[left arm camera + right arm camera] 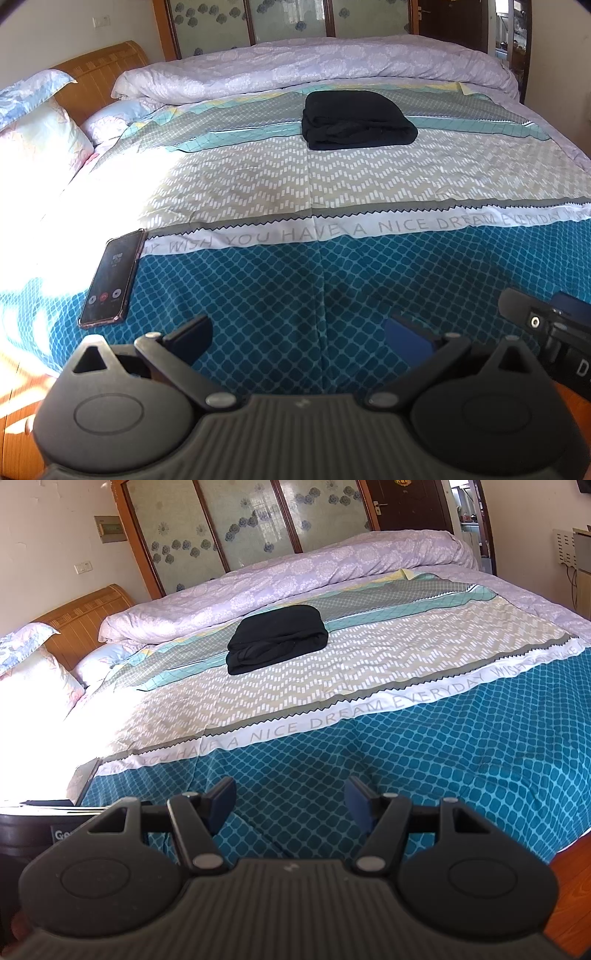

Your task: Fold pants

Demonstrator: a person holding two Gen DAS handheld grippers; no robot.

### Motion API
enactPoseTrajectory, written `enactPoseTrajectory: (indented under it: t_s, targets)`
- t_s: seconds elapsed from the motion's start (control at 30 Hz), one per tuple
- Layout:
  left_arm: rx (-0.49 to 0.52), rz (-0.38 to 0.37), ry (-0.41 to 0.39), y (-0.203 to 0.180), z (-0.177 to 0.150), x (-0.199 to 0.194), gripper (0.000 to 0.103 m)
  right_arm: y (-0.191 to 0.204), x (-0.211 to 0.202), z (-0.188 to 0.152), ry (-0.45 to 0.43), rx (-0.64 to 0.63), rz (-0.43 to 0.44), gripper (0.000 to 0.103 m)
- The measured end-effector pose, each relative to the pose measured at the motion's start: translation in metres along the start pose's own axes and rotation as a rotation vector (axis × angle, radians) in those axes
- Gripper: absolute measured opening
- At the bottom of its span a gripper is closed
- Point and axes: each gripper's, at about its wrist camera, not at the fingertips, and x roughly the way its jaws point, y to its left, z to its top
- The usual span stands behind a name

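Black pants [356, 120] lie folded in a compact bundle on the patterned bedspread [295, 184], toward the far side of the bed. They also show in the right wrist view [279, 638]. My left gripper [299, 338] is open and empty, held over the near blue part of the bedspread, far from the pants. My right gripper [291, 805] is open and empty too, over the near edge of the bed. Part of the right gripper [554, 332] shows at the right edge of the left wrist view.
A phone [112, 278] with its screen lit lies on the bed's near left. A rolled lilac duvet [314, 64] runs along the far side. Pillows [37, 140] and a wooden headboard [99, 74] are at left. Wooden floor [576, 878] borders the bed.
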Motion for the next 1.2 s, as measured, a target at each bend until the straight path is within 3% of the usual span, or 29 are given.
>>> enactPoseTrajectory:
  t_s: [1.2]
  targets:
    - [-0.001,0.004,0.017,0.0012,-0.0006,0.0028,0.103,-0.0004,0.0015,-0.001,0.001,0.001,0.001,0.067]
